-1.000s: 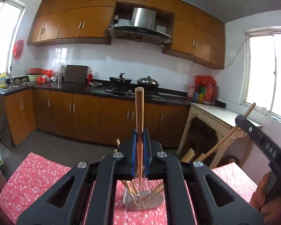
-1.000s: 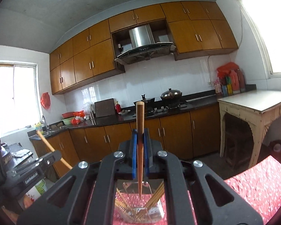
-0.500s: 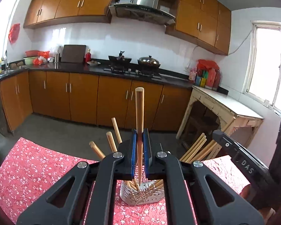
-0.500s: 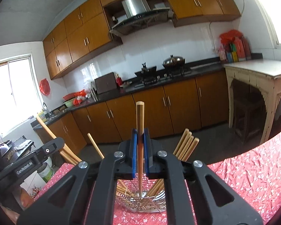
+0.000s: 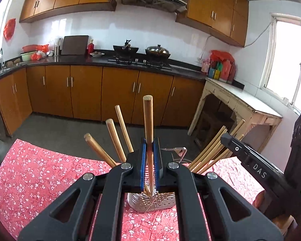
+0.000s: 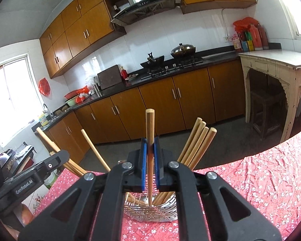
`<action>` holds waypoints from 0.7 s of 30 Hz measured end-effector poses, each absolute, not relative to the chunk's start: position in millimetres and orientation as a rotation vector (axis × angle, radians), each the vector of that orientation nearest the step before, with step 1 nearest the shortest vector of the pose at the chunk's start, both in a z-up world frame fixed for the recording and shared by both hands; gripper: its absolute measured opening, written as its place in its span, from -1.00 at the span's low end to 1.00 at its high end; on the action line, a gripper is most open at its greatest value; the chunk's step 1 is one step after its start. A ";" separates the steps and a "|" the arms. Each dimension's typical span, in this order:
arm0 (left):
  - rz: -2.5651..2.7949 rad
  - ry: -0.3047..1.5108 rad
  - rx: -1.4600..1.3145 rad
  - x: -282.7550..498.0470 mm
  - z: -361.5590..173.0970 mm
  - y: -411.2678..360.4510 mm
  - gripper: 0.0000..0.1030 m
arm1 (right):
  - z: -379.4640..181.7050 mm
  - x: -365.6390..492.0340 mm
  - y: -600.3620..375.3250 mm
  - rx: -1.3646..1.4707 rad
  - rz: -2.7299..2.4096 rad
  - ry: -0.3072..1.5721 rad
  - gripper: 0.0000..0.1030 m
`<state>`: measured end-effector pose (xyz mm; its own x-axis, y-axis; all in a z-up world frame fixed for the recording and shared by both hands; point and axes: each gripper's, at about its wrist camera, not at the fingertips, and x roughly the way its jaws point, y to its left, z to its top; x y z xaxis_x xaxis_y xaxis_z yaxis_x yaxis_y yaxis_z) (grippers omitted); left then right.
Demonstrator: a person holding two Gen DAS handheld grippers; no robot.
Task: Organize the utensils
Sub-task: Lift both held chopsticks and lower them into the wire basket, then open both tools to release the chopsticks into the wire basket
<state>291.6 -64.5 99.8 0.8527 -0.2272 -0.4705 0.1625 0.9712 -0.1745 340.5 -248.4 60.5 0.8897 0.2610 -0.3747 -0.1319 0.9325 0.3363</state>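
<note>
A: What is held, and where?

B: One chopstick (image 5: 148, 132) is clamped upright in the left tool (image 5: 149, 167), its lower end reaching down into the wire basket (image 5: 150, 201). A second chopstick (image 6: 149, 140) is pinched the same way by the right tool (image 6: 149, 168), directly above that basket (image 6: 150, 210), with its tip at or just above the wires (contact cannot be told).

A: How much is done?

B: A good deal, it is judged. Several chopsticks (image 5: 115, 142) are already leaned in the basket on its left side, and a bundle (image 6: 196, 142) on its right. Only the two held sticks are left to be released; no loose ones are seen on the red floral table (image 5: 36, 172) around the basket.
</note>
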 end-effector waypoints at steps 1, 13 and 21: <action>-0.198 0.517 -0.127 292.6 99.1 -64.3 -0.87 | 59.2 343.0 -249.0 0.310 0.202 0.440 -0.81; -0.142 0.444 -0.152 263.7 121.4 -41.1 -0.17 | 82.5 300.4 -269.2 0.272 0.087 0.326 -0.04; -0.122 0.370 -0.164 214.6 123.1 -15.5 0.14 | 76.7 223.7 -259.7 0.173 0.061 0.264 0.53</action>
<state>214.6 -15.5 123.1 0.9251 -0.1480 -0.3497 0.0881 0.9794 -0.1814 223.7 -259.7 76.7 0.9635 0.0828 -0.2545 -0.0374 0.9833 0.1782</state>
